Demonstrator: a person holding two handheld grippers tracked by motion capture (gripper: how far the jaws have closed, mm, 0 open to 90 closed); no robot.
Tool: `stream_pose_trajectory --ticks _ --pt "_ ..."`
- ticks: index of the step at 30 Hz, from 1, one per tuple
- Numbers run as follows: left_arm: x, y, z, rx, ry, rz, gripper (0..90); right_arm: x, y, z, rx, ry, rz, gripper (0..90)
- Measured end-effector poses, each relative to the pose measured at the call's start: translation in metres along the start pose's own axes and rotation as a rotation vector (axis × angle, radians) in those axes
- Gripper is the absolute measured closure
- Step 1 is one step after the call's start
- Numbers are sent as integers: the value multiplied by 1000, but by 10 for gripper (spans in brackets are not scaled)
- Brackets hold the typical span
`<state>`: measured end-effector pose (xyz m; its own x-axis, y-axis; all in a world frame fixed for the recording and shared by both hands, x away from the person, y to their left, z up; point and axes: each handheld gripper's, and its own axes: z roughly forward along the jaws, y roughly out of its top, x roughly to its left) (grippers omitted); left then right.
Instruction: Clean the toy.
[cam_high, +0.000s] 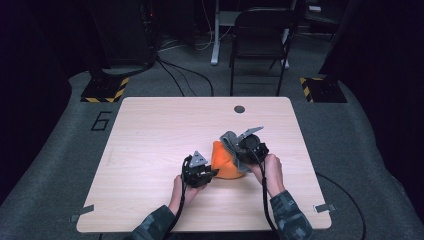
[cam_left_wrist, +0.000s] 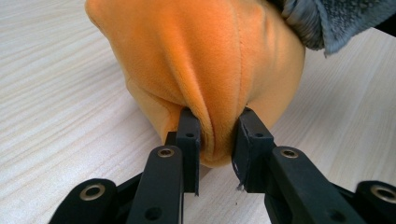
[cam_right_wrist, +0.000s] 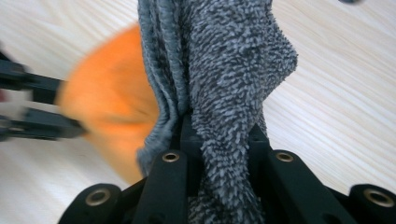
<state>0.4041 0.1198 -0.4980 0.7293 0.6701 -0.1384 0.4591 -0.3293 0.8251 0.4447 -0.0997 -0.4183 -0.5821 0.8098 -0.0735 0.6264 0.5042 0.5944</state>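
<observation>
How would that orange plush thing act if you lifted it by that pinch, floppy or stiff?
Probably floppy: the orange plush creases into folds where the left gripper pinches it. Likely light, since a small pinch bunches it. Its velvety nap may slip slightly.

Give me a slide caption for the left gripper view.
Left tongs pinch a fold of orange plush cloth over a wooden table.
</observation>
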Motion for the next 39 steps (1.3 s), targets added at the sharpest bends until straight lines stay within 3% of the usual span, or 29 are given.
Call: stream_pose_trajectory --ticks 10,17,20,24,28,30,32,39 --pt "-1 0 0 -1 -4 0 737 -32 -19 22 79 -35 114 764" --pt "-1 0 0 -4 -4 7 737 -44 -29 38 147 -46 135 760" --pt "-1 0 1 -2 -3 2 736 -42 -21 21 104 -58 128 759" --pt "-1 0 1 -2 -4 1 736 -27 -6 -11 -7 -50 83 758" --pt "-2 0 1 0 -4 4 736 6 7 -25 -90 41 1 757" --pt "0 0 1 5 1 9 736 21 10 -21 -75 54 -55 756" --pt "1 -1 1 4 2 7 736 28 10 -13 -59 36 -72 756" --pt "0 -1 2 4 -4 4 736 8 3 -7 -28 29 -25 757"
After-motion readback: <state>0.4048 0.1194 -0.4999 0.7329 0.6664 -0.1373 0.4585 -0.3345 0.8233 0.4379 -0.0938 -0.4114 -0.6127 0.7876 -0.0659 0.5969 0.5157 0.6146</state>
